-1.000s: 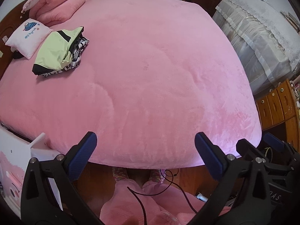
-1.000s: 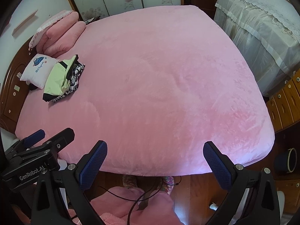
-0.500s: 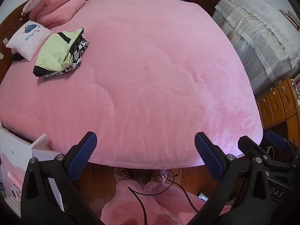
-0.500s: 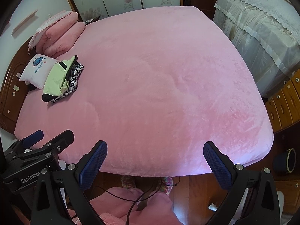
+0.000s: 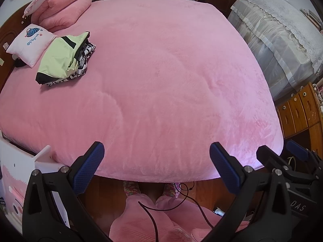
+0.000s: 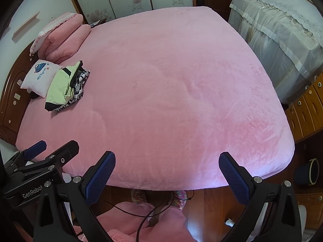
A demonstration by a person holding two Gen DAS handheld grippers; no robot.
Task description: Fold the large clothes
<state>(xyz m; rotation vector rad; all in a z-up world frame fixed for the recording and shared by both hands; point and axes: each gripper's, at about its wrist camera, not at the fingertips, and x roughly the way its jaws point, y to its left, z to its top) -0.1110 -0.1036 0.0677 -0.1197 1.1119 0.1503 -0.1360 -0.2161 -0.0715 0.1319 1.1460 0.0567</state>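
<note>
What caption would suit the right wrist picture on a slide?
Open right gripper hovers at the foot of a pink plush bed; folded green-and-black clothes sit by the pillows.

Both grippers are black plastic frames with silver screws and blue, cross-hatched finger pads (image 5: 88, 167). The left gripper (image 6: 34, 157) carries white "GenRobot" lettering (partly cut off). The person wears fuzzy pink trousers (image 5: 141, 217), multicoloured knitted slippers (image 6: 139, 195); a thin black cable (image 5: 149, 211) trails over them.
</note>
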